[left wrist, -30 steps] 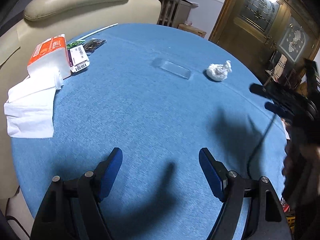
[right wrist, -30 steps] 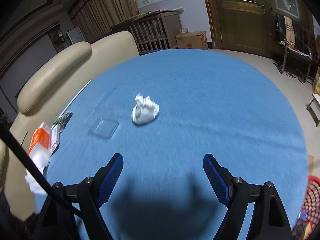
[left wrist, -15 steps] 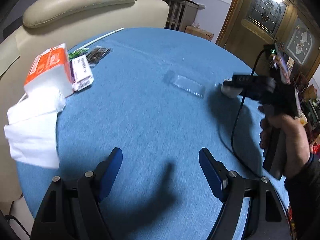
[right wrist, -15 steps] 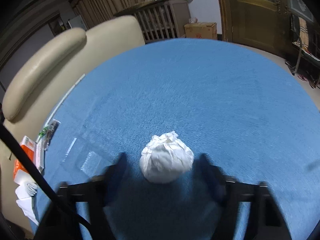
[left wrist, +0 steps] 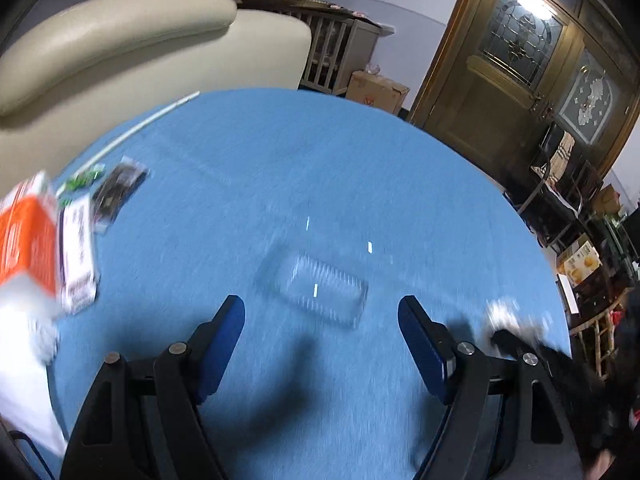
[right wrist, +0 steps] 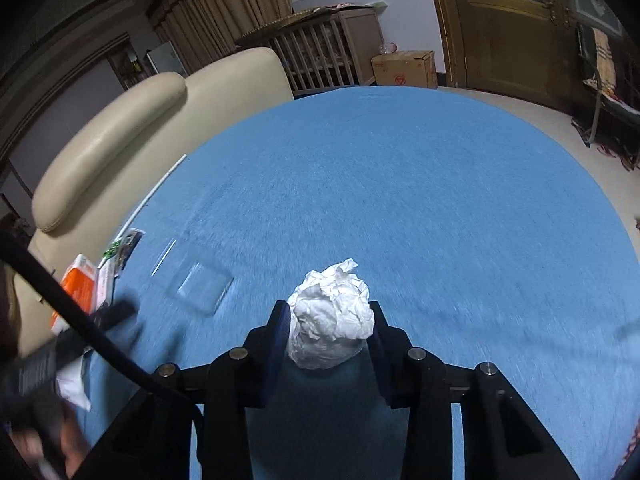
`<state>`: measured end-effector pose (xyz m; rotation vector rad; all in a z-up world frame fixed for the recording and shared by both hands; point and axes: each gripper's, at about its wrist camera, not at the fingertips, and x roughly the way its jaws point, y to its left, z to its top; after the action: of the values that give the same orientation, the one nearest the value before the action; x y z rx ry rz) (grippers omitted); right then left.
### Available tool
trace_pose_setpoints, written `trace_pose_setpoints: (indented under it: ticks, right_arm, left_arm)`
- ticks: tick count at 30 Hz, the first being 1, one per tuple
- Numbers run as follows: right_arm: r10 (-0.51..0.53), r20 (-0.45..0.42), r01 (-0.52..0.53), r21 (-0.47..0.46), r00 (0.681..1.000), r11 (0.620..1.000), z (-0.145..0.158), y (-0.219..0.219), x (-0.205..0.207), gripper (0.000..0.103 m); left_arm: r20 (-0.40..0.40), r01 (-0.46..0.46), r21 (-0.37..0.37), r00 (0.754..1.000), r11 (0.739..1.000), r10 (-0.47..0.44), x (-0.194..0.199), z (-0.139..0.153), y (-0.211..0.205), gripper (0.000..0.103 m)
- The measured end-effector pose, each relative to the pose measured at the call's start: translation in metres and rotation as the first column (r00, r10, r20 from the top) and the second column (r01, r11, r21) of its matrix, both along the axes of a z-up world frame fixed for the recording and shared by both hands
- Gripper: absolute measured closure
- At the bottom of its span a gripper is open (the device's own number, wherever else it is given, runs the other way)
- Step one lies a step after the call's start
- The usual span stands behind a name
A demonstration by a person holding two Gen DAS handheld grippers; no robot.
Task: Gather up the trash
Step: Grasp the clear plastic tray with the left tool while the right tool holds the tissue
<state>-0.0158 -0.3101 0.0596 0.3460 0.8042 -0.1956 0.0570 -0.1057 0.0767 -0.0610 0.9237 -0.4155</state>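
Note:
My right gripper is shut on a crumpled white paper ball over the blue tablecloth; the ball shows blurred in the left wrist view. A clear plastic tray lies flat on the cloth just ahead of my open, empty left gripper; it also shows in the right wrist view. Dark snack wrappers lie at the far left.
An orange tissue pack with loose white tissue and a barcoded packet sit at the table's left edge. A white straw lies beside a cream armchair. A wooden door and cardboard box stand beyond.
My right gripper has closed on the paper ball. My left gripper has moved forward toward the clear tray, which now lies just ahead of its fingers.

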Motion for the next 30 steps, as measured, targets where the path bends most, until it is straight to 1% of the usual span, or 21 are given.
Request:
trace_pose_setpoints:
  ticks: [2,4,7,9,11,14,21,23,26,28,30]
  right_arm:
    - [-0.006,0.011,0.006,0.014,1.0,1.0,0.002,-0.001,-0.009,0.062]
    - [-0.004,0.02,0.004,0.022,1.0,1.0,0.003,-0.001,-0.019,0.062]
    - [0.003,0.032,-0.004,0.036,0.999,0.999,0.006,0.0,-0.025,0.062]
    - [0.011,0.041,-0.013,0.04,0.999,0.999,0.008,0.002,-0.027,0.062]
    - [0.022,0.048,-0.024,0.041,0.999,0.999,0.01,0.005,-0.03,0.062]
    - [0.032,0.061,-0.034,0.042,0.998,0.999,0.013,0.008,-0.032,0.062]
    - [0.034,0.064,-0.037,0.049,0.997,0.998,0.012,0.011,-0.035,0.062]
    - [0.031,0.065,-0.034,0.045,0.997,0.998,0.014,0.009,-0.036,0.062]
    - [0.022,0.068,-0.026,0.047,0.997,0.999,0.016,0.007,-0.037,0.062]
    - [0.022,0.071,-0.025,0.043,0.997,0.999,0.019,0.007,-0.039,0.062]
    - [0.021,0.074,-0.024,0.043,0.997,0.999,0.02,0.007,-0.04,0.062]
  left_arm:
    - [0.0,0.057,0.026,0.998,0.998,-0.057,0.009,-0.001,-0.008,0.022]
    - [0.014,0.136,0.054,0.99,0.989,-0.137,0.011,-0.001,-0.015,0.021]
    - [0.045,0.256,0.12,0.964,0.959,-0.263,0.009,-0.008,-0.025,0.021]
    - [0.047,0.303,0.159,0.948,0.939,-0.314,0.011,-0.015,-0.028,0.021]
    - [0.046,0.313,0.186,0.944,0.931,-0.326,0.016,-0.019,-0.029,0.021]
    - [0.055,0.316,0.178,0.943,0.932,-0.33,0.022,-0.02,-0.029,0.02]
    - [0.053,0.354,0.174,0.928,0.919,-0.368,0.026,-0.024,-0.044,0.02]
    - [0.057,0.357,0.187,0.926,0.915,-0.373,0.026,-0.025,-0.049,0.018]
    - [0.05,0.346,0.218,0.93,0.913,-0.365,0.029,-0.031,-0.054,0.018]
    - [0.028,0.342,0.22,0.934,0.913,-0.357,0.031,-0.035,-0.056,0.018]
    - [0.025,0.34,0.217,0.935,0.915,-0.353,0.03,-0.037,-0.057,0.018]
